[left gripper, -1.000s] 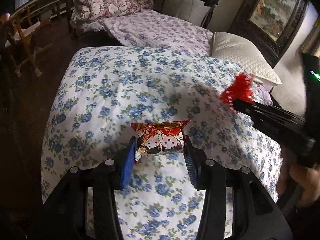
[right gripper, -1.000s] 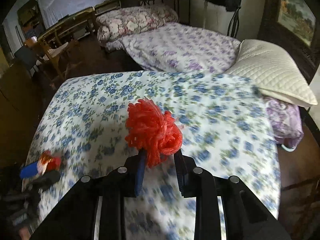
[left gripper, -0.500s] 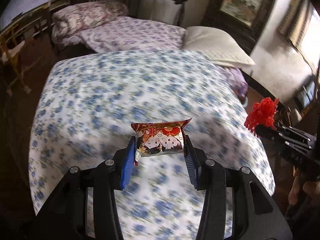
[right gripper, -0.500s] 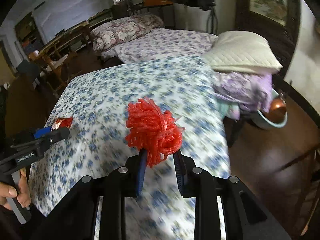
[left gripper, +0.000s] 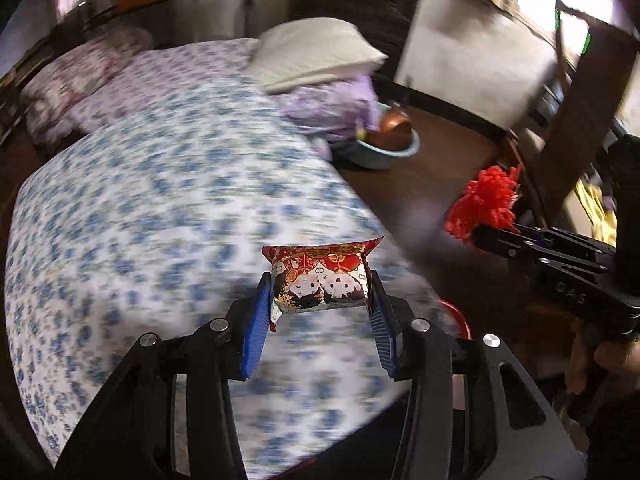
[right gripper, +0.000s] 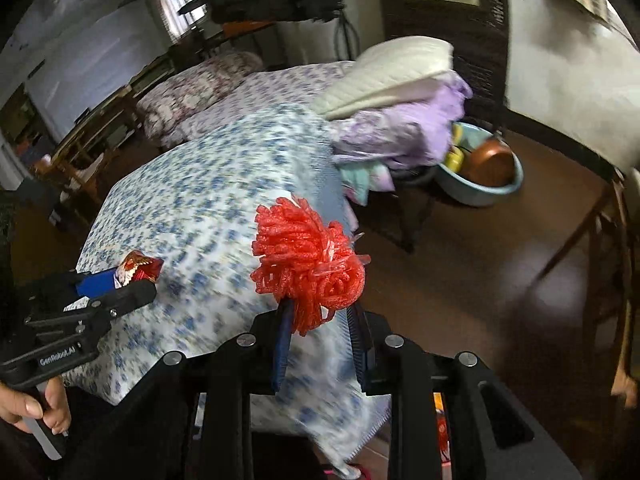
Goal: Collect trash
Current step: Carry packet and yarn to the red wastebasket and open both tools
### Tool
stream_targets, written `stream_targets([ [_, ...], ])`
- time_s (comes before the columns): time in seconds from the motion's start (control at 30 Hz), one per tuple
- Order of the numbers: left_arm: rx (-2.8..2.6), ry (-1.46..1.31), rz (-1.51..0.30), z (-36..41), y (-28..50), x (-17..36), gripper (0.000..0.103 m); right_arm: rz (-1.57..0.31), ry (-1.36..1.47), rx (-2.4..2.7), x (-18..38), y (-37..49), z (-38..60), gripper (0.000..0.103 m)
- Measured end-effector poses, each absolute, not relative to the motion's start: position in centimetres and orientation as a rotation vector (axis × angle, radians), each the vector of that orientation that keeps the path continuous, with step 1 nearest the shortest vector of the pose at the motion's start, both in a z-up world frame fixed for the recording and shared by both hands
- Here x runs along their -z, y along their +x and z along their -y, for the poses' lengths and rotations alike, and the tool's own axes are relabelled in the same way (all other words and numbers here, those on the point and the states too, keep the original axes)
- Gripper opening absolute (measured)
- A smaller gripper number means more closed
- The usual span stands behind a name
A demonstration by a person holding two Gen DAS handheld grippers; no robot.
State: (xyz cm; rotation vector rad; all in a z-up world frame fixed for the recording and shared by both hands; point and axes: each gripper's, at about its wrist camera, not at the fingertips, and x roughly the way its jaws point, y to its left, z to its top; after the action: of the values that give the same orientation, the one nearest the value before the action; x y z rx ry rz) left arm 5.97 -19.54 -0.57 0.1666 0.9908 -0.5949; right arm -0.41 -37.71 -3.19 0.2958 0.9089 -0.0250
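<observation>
Both views have swung rightward off the bed (left gripper: pixel 168 200) since a second ago, bringing the floor and a blue basin (right gripper: pixel 484 188) into sight. The snack packet (left gripper: pixel 320 280) sits crosswise, clamped in the left tool (left gripper: pixel 318 312) over the bed's near corner. The red mesh wad (right gripper: pixel 308 264) is pinched in the right tool (right gripper: pixel 320 344), beyond the bed's edge, nearer whatever lies rightward. No bin is clearly visible.

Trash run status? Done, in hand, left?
Done: both pieces picked up, none visible on the blue-flowered quilt. In hand: left hand-held gripper clamps the red cartoon-print snack wrapper; right hand-held gripper clamps the red foam netting bundle. Left: dropping both; no bin clearly visible.
</observation>
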Motion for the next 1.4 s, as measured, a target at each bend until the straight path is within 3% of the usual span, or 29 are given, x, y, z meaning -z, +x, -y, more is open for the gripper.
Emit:
stream_targets([
  [0.33, 0.753, 0.302, -1.017, 29.5, 1.1, 1.9, 0.046, -0.928, 0.434, 0.163, 7.5, -7.4, 45.7, 0.026],
  [0.67, 0.928, 0.417, -1.155, 38.6, -3.8, 6.0, 0.046, -1.048, 0.571, 0.293, 15.8, -13.3, 51.7, 0.026],
  [1.03, 0.961, 0.483, -1.374, 45.2, -6.4, 12.5, 0.046, -1.146, 0.710, 0.340, 23.6, -15.4, 54.8, 0.026],
  [1.4, 0.931, 0.595, -1.458, 47.2, -6.9, 18.0, 0.046, -1.236, 0.857, 0.337, 30.6, -15.6, 56.2, 0.026],
])
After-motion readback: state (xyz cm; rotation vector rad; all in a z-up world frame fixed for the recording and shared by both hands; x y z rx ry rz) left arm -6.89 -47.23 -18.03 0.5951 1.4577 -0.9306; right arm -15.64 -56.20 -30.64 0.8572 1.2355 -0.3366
